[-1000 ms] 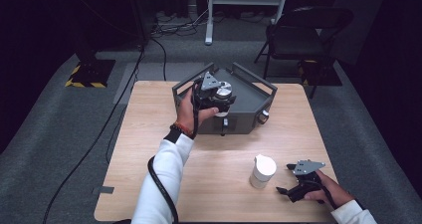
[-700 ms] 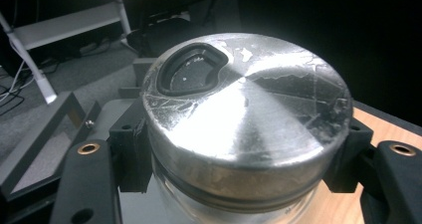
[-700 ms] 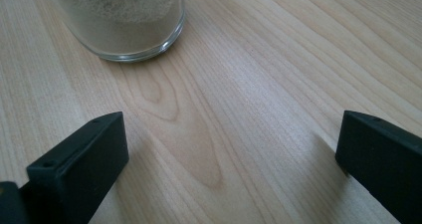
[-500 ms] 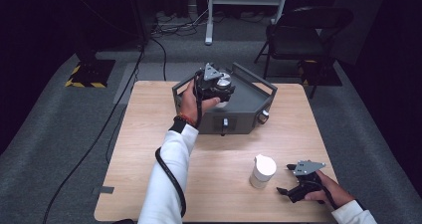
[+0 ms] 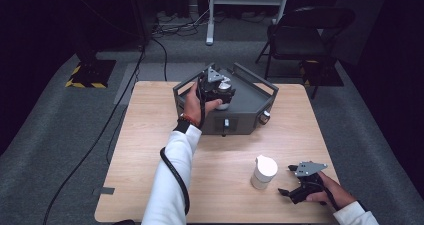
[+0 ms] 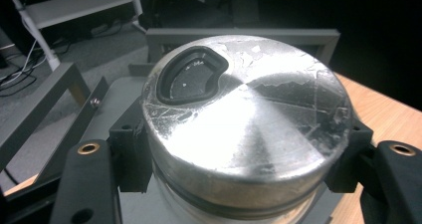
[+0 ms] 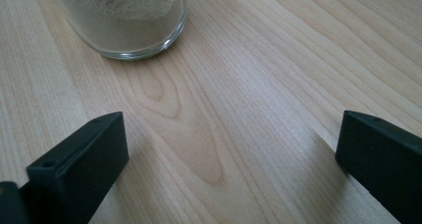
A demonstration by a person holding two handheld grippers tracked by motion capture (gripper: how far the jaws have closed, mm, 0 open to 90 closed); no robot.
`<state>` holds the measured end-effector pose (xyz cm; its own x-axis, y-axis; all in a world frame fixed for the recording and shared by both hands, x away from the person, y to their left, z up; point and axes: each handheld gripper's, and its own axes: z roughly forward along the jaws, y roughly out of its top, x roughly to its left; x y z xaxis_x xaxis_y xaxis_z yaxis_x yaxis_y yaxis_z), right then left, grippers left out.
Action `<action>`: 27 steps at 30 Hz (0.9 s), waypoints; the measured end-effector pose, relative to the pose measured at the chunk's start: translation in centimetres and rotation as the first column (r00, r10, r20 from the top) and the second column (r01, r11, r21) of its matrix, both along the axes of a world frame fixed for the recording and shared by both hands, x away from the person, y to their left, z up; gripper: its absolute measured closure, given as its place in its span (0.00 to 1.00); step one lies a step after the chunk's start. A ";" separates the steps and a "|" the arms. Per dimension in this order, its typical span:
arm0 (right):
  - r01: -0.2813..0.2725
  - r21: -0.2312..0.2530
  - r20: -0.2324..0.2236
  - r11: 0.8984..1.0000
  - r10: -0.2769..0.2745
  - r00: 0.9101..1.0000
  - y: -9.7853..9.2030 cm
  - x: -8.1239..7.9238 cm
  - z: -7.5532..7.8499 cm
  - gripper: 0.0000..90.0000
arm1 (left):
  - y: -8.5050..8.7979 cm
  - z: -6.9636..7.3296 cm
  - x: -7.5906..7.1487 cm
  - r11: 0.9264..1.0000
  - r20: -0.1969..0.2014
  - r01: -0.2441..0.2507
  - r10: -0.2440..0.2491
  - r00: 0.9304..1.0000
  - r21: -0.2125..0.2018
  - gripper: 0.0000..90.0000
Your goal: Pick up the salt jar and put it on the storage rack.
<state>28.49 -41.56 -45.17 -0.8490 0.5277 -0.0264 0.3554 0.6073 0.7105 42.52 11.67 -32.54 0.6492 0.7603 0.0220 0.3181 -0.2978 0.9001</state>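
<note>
**Steel lid clamped at left; right gripper idle by jar**

Steel, brushed and scuffed: the round lid sits between the left gripper's jaws, a black pad pressed to each side of its rim. A kidney-shaped black recess is set into the lid top toward 10 o'clock in the left gripper view. Below the lid edge a paler vessel wall shows; what it is I cannot tell.

High view: left gripper is over the grey box, which stands at the 12 o'clock edge of the table. Left hand wraps the gripper from the 8 o'clock side; white sleeve and black cable run back toward 6 o'clock. Box has rail handles on its top edges and a small knob on its front face, with another on the angled face at its 4 o'clock corner.

Jar, white-capped, stands upright on the table at about 5 o'clock, well apart from the box. Right gripper view shows its glass base holding pale granular fill.

Right gripper rests low on the table at 3 o'clock of the jar, near it but not touching. Jaws spread wide, nothing between them but bare wood. Right hand grips it from behind.
</note>
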 end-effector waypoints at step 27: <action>0.000 0.000 0.000 1.000 0.000 1.000 0.0 -0.1 0.0 0.00 | 0.5 -1.8 0.5 0.998 -0.019 -0.033 0.032 0.999 -0.060 0.17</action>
<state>28.43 -41.59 -45.18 -0.8492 0.5274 -0.0264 0.3551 0.6073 0.7107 42.97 12.19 -34.37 0.6239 0.7807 -0.0361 0.3433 -0.2323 0.9100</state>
